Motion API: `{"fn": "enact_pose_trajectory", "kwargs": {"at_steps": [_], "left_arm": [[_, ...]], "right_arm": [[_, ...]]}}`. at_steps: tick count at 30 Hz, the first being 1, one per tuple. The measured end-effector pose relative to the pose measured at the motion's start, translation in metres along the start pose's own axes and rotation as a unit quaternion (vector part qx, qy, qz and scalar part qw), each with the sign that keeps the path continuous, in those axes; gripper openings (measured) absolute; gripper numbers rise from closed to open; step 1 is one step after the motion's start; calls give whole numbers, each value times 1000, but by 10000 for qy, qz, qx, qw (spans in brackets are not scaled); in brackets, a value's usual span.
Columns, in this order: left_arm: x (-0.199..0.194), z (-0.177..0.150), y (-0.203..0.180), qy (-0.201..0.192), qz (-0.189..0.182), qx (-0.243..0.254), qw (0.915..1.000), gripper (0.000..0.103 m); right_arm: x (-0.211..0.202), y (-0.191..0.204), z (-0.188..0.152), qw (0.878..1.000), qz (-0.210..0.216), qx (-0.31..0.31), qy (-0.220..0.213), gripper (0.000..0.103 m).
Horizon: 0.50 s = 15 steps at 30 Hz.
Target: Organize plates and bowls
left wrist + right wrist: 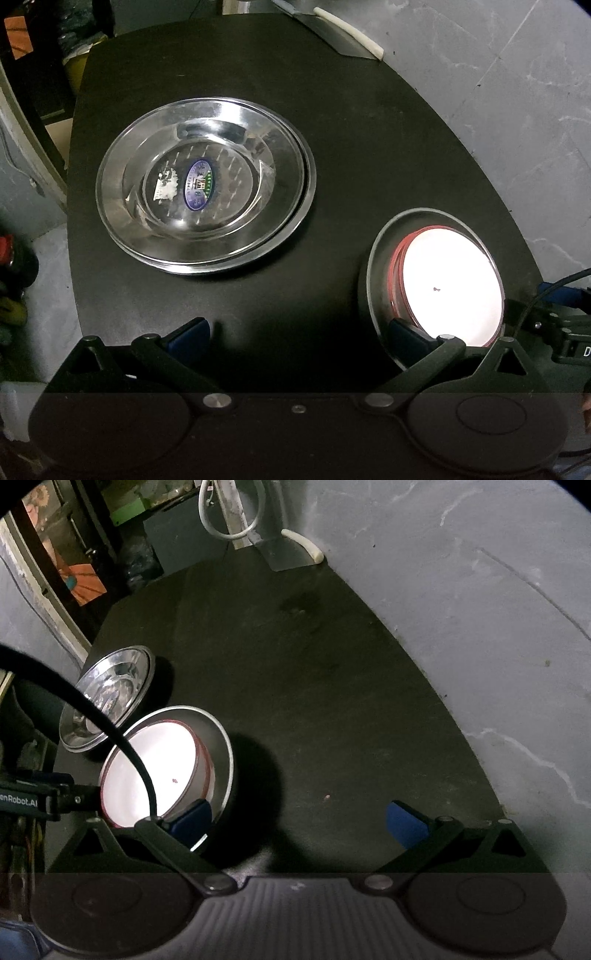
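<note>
While my left gripper (306,339) and right gripper (299,823) gape empty, I see a black table (314,686) against grey marbled wall (480,590)

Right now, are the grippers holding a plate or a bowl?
No, neither holds anything. The left gripper and the right gripper are both open. Each has one finger near the rim of the bowl, but nothing is pinched.

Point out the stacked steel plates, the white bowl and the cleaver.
stacked steel plates (122,206): left wrist view, left rim.
white bowl (450,280): left wrist view, inside bottom.
cleaver (286,555): right wrist view, flat blade.
</note>
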<state>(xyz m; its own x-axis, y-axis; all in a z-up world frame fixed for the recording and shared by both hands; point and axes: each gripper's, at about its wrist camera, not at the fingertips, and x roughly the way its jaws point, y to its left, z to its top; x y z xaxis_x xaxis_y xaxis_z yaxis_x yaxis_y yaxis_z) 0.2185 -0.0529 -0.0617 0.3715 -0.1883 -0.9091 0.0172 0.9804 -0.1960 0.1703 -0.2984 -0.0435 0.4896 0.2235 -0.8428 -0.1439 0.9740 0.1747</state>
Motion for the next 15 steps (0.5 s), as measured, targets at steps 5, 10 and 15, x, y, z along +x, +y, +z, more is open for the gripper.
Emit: {"fn": "enact_pose_trajectory", "kwargs": {"at_steps": [5, 10, 15], "left_arm": [[1, 1, 2, 21, -34, -30, 10000, 102], [1, 3, 2, 32, -1, -15, 10000, 102], [2, 3, 0, 31, 43, -10, 10000, 102]], "right_arm": [[5, 2, 0, 10000, 30, -4, 76, 103], [11, 4, 1, 9999, 30, -30, 138, 103], [15, 5, 2, 9998, 23, -66, 194, 103]]}}
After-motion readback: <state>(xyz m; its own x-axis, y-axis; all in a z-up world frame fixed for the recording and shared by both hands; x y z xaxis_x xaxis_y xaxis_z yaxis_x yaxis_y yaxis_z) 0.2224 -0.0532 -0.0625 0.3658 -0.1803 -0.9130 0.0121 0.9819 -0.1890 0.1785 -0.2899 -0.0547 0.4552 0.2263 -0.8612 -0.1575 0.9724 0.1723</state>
